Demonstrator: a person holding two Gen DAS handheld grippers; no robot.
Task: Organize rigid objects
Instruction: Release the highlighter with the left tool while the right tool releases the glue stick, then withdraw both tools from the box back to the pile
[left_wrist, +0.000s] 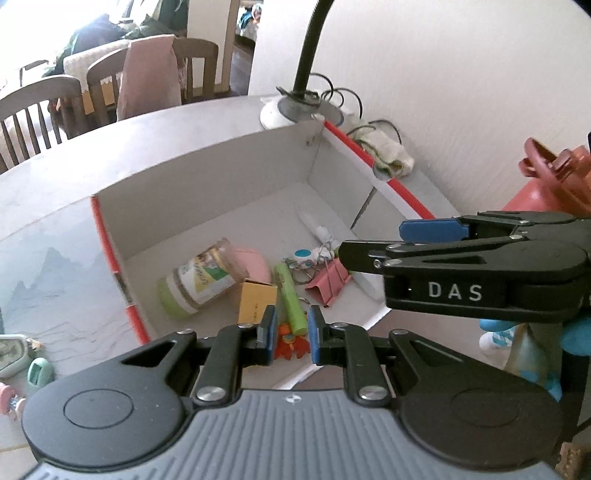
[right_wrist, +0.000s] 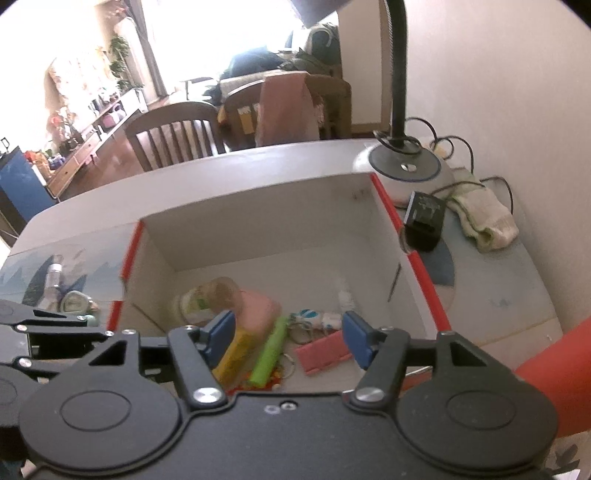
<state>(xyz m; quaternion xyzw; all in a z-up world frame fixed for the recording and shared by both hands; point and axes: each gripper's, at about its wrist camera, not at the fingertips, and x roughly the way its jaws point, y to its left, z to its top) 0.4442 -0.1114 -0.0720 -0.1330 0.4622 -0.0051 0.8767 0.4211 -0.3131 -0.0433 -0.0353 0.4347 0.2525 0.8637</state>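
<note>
A white cardboard box with red edges (left_wrist: 207, 173) (right_wrist: 258, 206) stands on the table. In it lie a jar with a green lid (left_wrist: 199, 280) (right_wrist: 199, 299), a pink case (left_wrist: 255, 264) (right_wrist: 258, 308), a yellow box (left_wrist: 256, 301) (right_wrist: 236, 354), a green marker (left_wrist: 291, 299) (right_wrist: 271, 354), a pink binder clip (left_wrist: 327, 282) (right_wrist: 323, 352), a key ring charm (left_wrist: 306, 256) (right_wrist: 314, 317) and an orange toy (left_wrist: 290, 343). My left gripper (left_wrist: 290, 334) hovers over the box's near edge, open a little and empty. My right gripper (right_wrist: 288, 341) (left_wrist: 373, 240) is open and empty above the box.
A lamp base (right_wrist: 404, 173) (left_wrist: 295, 109), a black charger (right_wrist: 423, 221) and a folded cloth (right_wrist: 484, 218) (left_wrist: 388, 153) sit behind the box by the wall. Small toys (left_wrist: 22, 365) (right_wrist: 74, 302) lie left of it. A red bottle (left_wrist: 546, 181) stands at right. Chairs (right_wrist: 173, 133) stand beyond the table.
</note>
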